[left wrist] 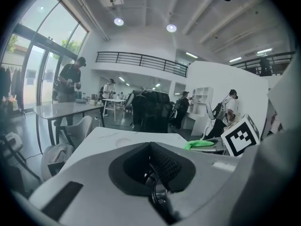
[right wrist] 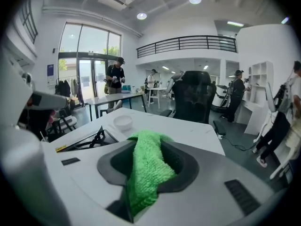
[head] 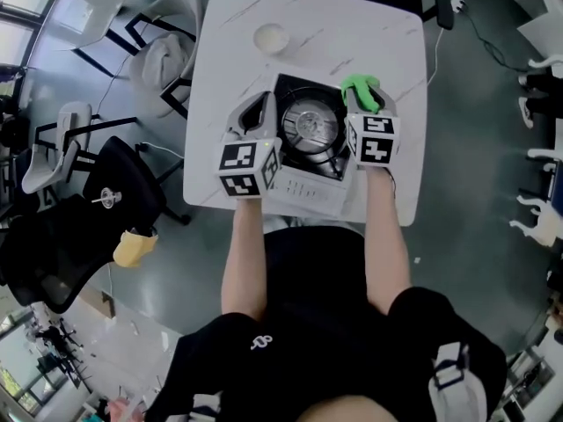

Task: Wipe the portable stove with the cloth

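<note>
Green terry cloth is clamped between the jaws of the right tool. A plump fold stands above the jaws and the rest hangs down through them. The left tool has its jaws closed together with nothing between them.

The portable stove sits between the two tools, just to the right of the left tool and just to the left of the right one. It has a black top with a round silvery burner and raised pan supports, and a pale front panel on the side nearest the person. No view shows whether either tool is touching it. It rests on a white marbled bench. Ahead of both tools, beyond the stove, is a small white bowl.

The cloth looks light, limp and fluffy, so it should bunch easily and be unlikely to slip from a firm pinch. A hold on its gathered middle, as here, seems best, leaving a loose pad below the jaws to meet the surface.

The stove looks rigid and fairly light, and it may slide on the smooth bench under a sideways wipe. The left tool could probably steady its near edge. The pan supports may snag the pile of the cloth.
</note>
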Tool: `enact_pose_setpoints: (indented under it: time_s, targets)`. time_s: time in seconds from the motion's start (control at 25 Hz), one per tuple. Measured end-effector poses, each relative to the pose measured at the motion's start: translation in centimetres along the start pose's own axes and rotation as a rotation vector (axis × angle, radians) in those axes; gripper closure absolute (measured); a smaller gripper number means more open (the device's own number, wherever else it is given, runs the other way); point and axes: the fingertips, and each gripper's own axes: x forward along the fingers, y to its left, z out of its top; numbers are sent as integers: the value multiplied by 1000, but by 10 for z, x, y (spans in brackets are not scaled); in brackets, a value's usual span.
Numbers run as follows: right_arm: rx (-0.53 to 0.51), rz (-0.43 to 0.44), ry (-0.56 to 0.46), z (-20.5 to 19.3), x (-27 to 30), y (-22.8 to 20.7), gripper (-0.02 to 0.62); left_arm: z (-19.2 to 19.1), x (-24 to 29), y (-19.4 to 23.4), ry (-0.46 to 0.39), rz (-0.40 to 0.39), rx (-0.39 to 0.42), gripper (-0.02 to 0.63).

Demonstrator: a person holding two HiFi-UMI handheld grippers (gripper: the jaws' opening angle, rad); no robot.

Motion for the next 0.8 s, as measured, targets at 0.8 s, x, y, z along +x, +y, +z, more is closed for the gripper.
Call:
enact_pose_setpoints:
  time_s: [0.8]
  targets:
    - [-262,86,199,6,59,99,494,-2,21,94,51,-62,-72,606]
